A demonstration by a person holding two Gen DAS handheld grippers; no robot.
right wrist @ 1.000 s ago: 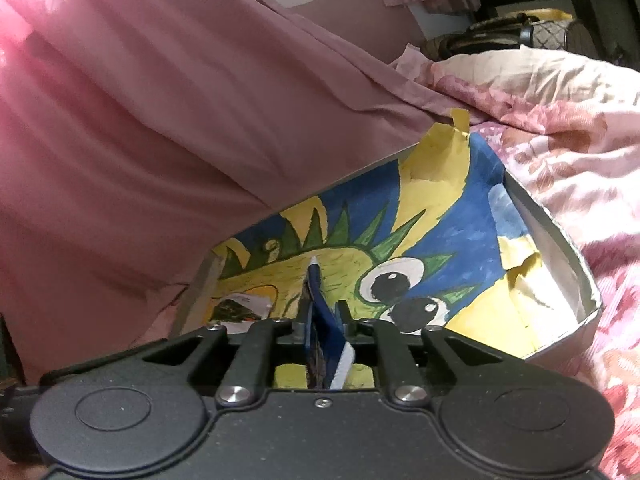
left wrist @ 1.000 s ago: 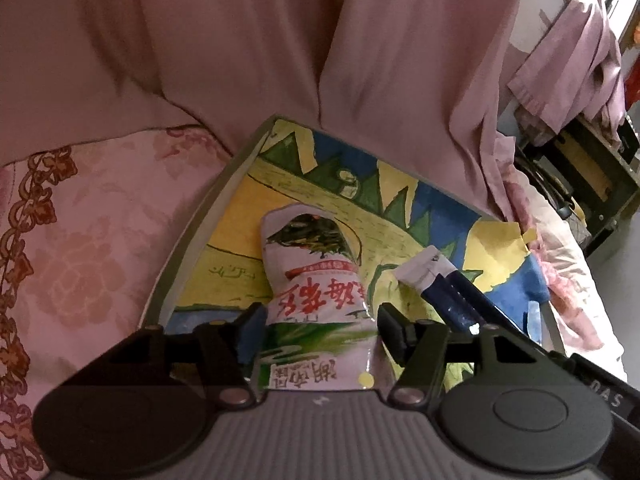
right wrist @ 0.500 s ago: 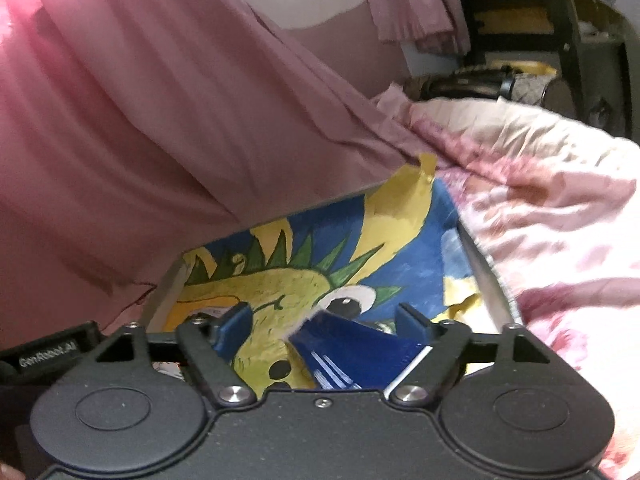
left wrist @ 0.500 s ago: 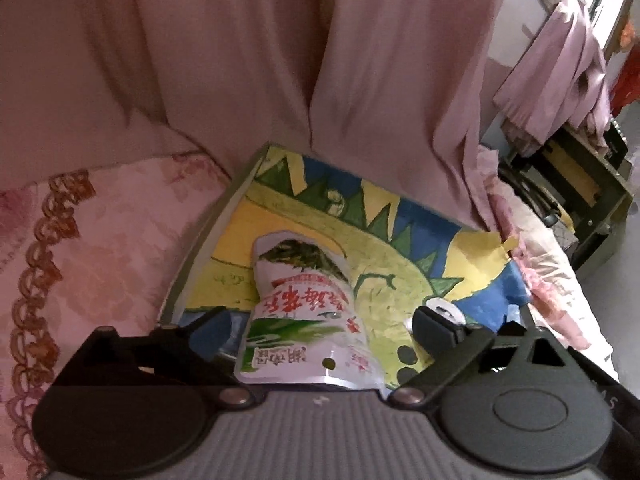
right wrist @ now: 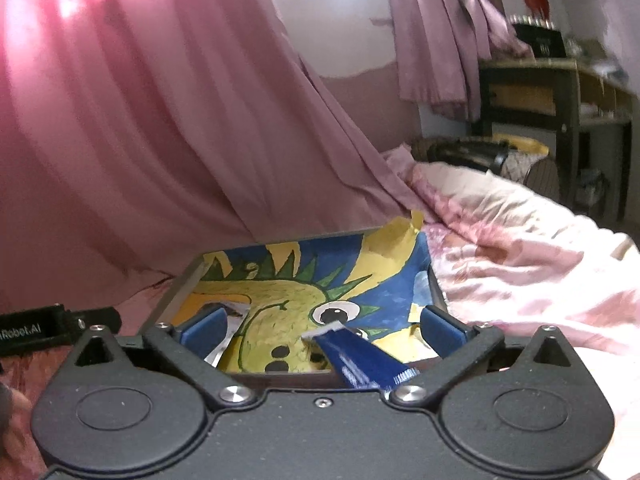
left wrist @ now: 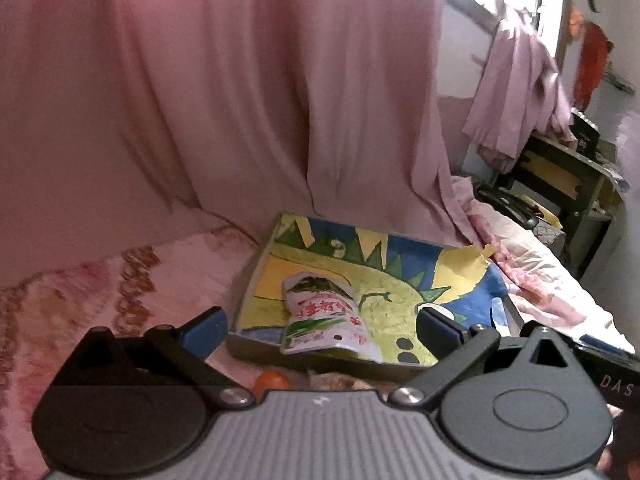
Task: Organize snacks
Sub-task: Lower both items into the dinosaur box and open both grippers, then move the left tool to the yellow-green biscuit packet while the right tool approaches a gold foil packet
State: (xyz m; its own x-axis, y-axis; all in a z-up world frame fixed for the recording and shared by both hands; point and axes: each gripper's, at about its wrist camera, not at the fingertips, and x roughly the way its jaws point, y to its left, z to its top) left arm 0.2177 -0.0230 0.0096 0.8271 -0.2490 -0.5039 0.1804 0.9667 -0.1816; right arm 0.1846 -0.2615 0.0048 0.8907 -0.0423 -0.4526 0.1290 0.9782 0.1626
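Snack pouch (left wrist: 324,322): lying in painted tray (left wrist: 256,276), on bed.
Blue packet (right wrist: 360,360): resting on tray's near rim.
Left gripper (left wrist: 320,326) jaws: just opened wide, empty.
Right gripper (right wrist: 322,328) jaws: just opened wide, packet between, untouched.

Tray (left wrist: 248,280) hemmed at frame top by hanging pink curtain (left wrist: 240,100); white snack bag (left wrist: 324,320) blocks its centre, blue packet (right wrist: 360,360) the lower right; yellow floor lower left is left free.

A: Snack pouch (left wrist: 324,316) — glossy printed plastic; box lining (left wrist: 404,280) was matt painted paper.
B: Curtain (left wrist: 240,100) — soft pink cloth; blue packet (right wrist: 360,356) looked smooth and shiny.
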